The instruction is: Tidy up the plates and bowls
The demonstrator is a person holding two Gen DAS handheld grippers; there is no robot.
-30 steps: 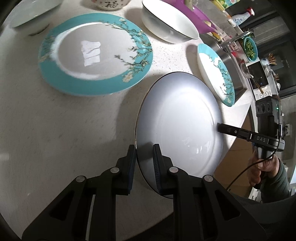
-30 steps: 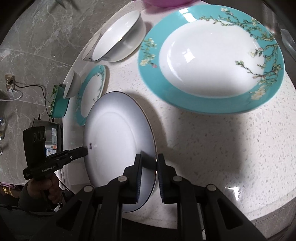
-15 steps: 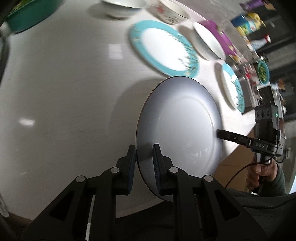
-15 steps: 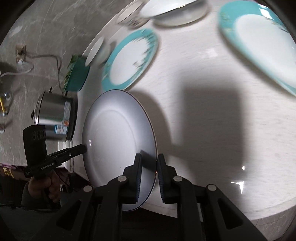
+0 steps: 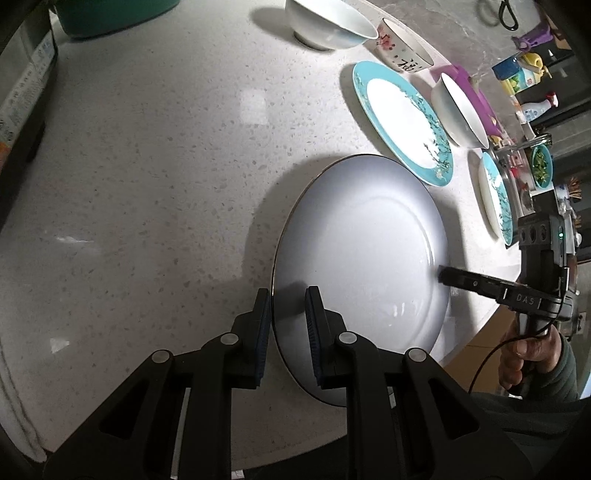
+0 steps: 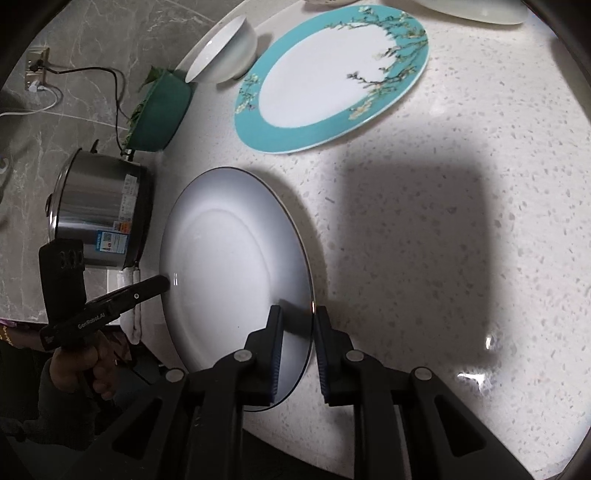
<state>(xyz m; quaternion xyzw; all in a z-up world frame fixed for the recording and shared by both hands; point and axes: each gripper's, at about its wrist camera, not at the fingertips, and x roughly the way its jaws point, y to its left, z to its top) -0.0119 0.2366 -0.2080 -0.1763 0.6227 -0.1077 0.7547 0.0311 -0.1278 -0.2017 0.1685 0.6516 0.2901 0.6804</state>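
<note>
A plain white plate with a thin dark rim is held above the speckled counter by both grippers. My left gripper is shut on its near rim in the left wrist view. My right gripper is shut on the opposite rim. A large teal floral plate, a smaller teal plate, white bowls and a patterned bowl lie on the counter.
A steel pot and a green basin stand at the counter's left end. Bottles and a purple board stand far right. A white cloth lies at the counter edge. The counter lies bare under the plate.
Both grippers have carried the white plate along the counter, away from the large teal plate and toward the steel pot. The grip on the plate is unchanged.
</note>
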